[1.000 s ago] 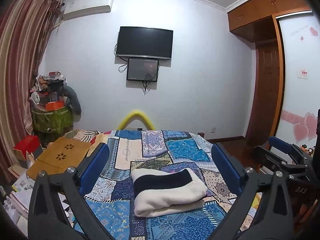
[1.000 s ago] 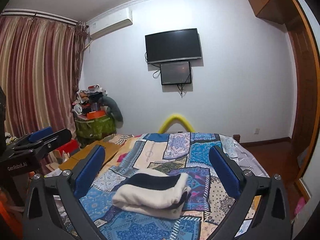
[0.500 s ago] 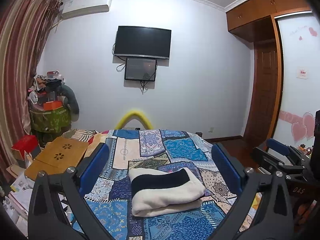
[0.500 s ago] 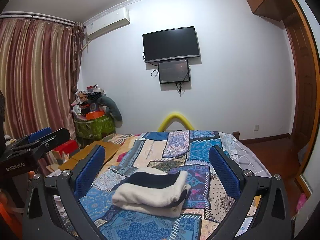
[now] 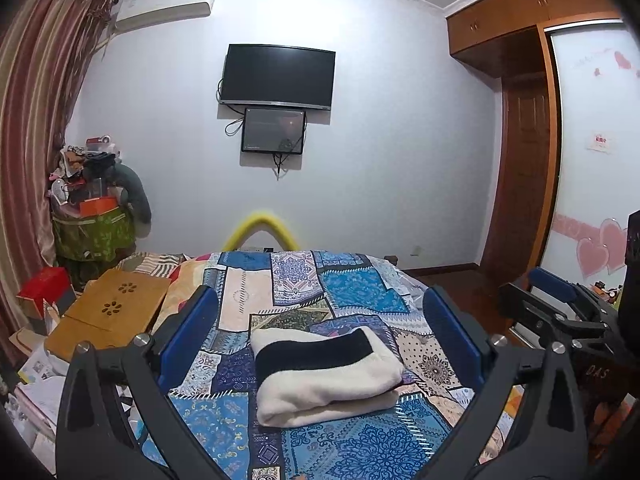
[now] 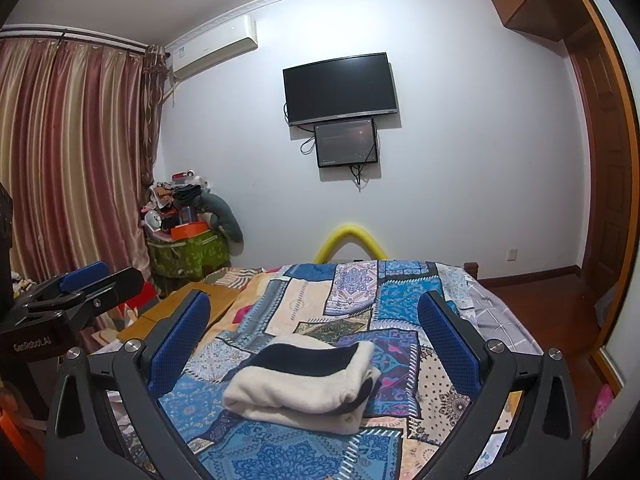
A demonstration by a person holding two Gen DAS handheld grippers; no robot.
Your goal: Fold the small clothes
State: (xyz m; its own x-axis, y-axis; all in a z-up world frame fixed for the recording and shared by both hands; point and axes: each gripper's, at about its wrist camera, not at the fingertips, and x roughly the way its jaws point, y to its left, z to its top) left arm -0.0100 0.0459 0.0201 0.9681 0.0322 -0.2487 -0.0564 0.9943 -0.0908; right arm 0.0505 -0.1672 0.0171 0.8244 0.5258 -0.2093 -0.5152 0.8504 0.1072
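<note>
A folded garment (image 5: 326,374), cream with a black band, lies on the patchwork quilt (image 5: 352,300) of the bed, near its front end and well short of the far edge, where a yellow arch (image 5: 260,230) rises before the white wall. The left gripper (image 5: 320,334) hangs above it with its blue fingers (image 5: 188,336) spread wide and holding nothing, the garment showing between them. The right gripper (image 6: 314,334) is just as wide and empty, and each gripper shows at the edge of the other's view, so the two flank the garment without touching it.
</note>
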